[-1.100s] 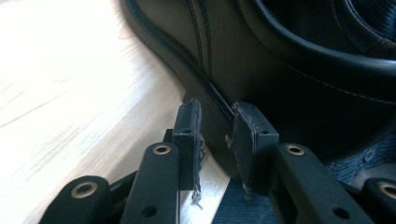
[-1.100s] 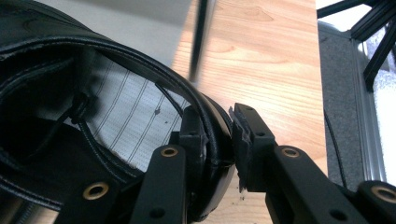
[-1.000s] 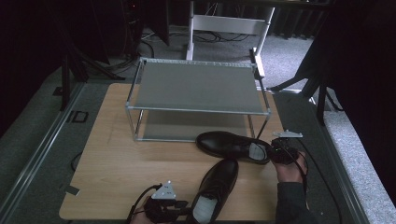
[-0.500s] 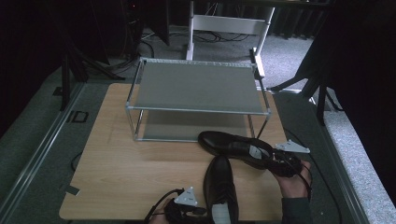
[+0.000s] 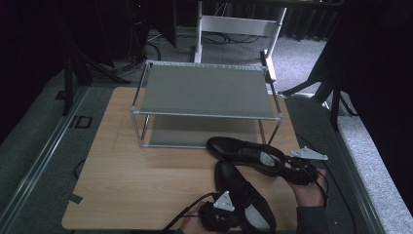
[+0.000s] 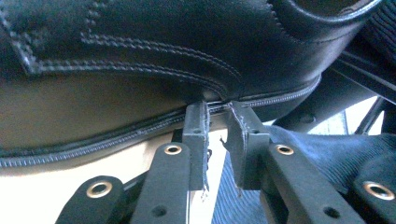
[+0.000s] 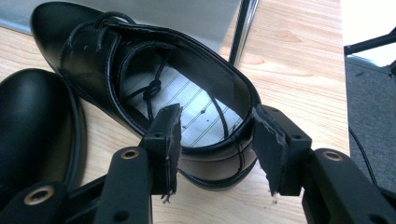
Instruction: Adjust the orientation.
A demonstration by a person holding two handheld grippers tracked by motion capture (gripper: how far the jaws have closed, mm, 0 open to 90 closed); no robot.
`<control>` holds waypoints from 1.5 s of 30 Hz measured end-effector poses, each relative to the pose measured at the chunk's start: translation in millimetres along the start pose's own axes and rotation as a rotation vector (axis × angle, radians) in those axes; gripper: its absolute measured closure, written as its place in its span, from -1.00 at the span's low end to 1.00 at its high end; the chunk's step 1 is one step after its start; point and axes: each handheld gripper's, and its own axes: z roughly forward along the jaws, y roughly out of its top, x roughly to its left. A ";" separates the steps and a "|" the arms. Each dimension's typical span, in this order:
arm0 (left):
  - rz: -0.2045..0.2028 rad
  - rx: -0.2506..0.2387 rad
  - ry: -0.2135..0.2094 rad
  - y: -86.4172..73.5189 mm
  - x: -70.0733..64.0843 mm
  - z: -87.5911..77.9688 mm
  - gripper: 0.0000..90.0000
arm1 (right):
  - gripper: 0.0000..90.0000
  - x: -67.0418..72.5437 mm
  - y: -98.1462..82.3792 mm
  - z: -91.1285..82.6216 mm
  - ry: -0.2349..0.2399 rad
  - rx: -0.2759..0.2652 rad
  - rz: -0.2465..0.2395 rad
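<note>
Two black leather lace-up shoes lie on the wooden table (image 5: 146, 180). The near shoe (image 5: 241, 190) points away from me, its heel at the front edge. My left gripper (image 5: 238, 215) is at that heel. In the left gripper view its jaws (image 6: 219, 116) stand almost together with nothing between them, tips pressed on the shoe's (image 6: 140, 46) stitched welt. The far shoe (image 5: 243, 152) lies crosswise, toe to the left. My right gripper (image 5: 283, 165) is open astride its heel (image 7: 215, 154), a pad (image 7: 166, 135) on each side.
A two-shelf metal rack (image 5: 204, 90) stands at the back of the table, just behind the far shoe; one of its legs (image 7: 243, 28) rises beside that shoe. The left half of the table is bare wood. A dark ribbed sleeve (image 6: 327, 154) lies beyond the near shoe's heel.
My left gripper has moved right along the front edge, and the near shoe's heel has swung right with it. The right gripper has dropped to the far shoe's heel; that shoe has hardly moved.
</note>
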 end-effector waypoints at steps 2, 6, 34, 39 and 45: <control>0.003 -0.002 0.001 5.7 2.2 5.7 0.79 | 0.14 -0.1 -0.5 -0.3 0.007 -0.001 -0.002; 0.007 -0.016 0.025 16.6 3.3 19.9 0.80 | 0.14 -0.4 -0.8 -1.0 0.011 -0.002 -0.007; -0.051 -0.066 0.126 50.2 29.6 39.9 1.00 | 0.20 -18.5 25.0 35.9 0.073 0.071 0.024; -0.051 -0.088 0.135 43.2 31.8 28.8 0.96 | 0.19 -21.3 22.6 25.6 0.072 0.049 0.034; -0.027 -0.092 0.168 33.8 30.2 16.9 0.67 | 0.27 -16.6 9.4 -6.4 0.089 -0.005 -0.016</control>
